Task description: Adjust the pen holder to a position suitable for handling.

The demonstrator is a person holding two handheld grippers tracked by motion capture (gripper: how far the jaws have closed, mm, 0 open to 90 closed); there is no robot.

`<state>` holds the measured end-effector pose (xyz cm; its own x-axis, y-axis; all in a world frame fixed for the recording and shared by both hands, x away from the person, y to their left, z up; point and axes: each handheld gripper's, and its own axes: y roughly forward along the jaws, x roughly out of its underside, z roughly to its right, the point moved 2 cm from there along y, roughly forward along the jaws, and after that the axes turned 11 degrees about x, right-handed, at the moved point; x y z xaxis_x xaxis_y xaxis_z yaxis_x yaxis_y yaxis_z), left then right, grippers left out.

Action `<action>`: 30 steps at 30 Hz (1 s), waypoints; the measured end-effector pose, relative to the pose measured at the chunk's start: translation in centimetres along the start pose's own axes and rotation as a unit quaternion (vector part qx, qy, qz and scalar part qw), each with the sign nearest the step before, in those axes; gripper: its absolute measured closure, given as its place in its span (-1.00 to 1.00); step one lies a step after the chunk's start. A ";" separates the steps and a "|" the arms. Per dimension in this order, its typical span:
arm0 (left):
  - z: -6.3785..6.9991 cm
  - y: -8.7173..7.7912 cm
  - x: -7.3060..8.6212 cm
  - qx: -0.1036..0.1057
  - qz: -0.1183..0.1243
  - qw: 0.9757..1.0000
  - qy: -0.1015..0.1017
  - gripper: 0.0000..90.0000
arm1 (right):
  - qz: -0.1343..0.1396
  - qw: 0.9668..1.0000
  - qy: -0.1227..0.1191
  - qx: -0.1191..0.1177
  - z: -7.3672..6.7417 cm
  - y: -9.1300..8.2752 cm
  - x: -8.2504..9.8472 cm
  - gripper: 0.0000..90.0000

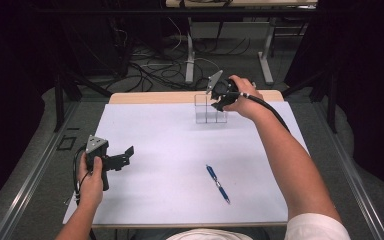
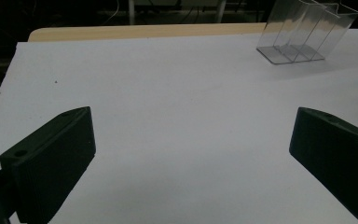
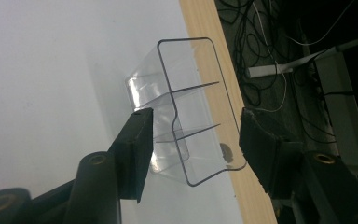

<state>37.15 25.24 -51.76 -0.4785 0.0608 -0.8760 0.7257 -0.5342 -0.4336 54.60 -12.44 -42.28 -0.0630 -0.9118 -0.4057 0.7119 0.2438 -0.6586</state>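
Observation:
A clear plastic organizer (image 1: 206, 113) with three compartments stands upright at the far edge of the white mat (image 1: 155, 135); it also appears in the left gripper view (image 2: 303, 35). My right gripper (image 1: 219, 103) hovers over its right end. In the right gripper view the organizer (image 3: 191, 93) lies between the two jaws of that gripper (image 3: 196, 140), which straddle its near end without clearly pressing on it. My left gripper (image 1: 126, 156) rests at the mat's left side, open, and holds nothing (image 2: 191, 154). A blue pen (image 1: 217, 183) lies on the mat near the front.
The wooden table edge (image 1: 150, 97) runs just behind the organizer. Beyond it the floor holds cables and table legs (image 1: 190, 60). A dark floor with metal rails flanks the mat on both sides.

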 end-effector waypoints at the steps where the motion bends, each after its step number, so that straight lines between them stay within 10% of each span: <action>1: 0.0 0.0 0.0 -0.001 0.000 1.000 0.000 -1.00 | -0.005 1.000 -0.008 -0.004 -0.1 0.3 -0.1 0.04; 30: -0.1 -0.1 0.1 0.003 0.006 1.000 -0.011 -1.00 | -0.046 0.995 -0.059 -0.067 -1.7 6.1 -0.1 0.40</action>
<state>37.06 25.42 -51.83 -0.4816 0.0360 -0.8757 0.7280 -0.5400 -0.4225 57.78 -10.27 -47.35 -0.0346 -0.9627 -0.2683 0.6076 0.1929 -0.7705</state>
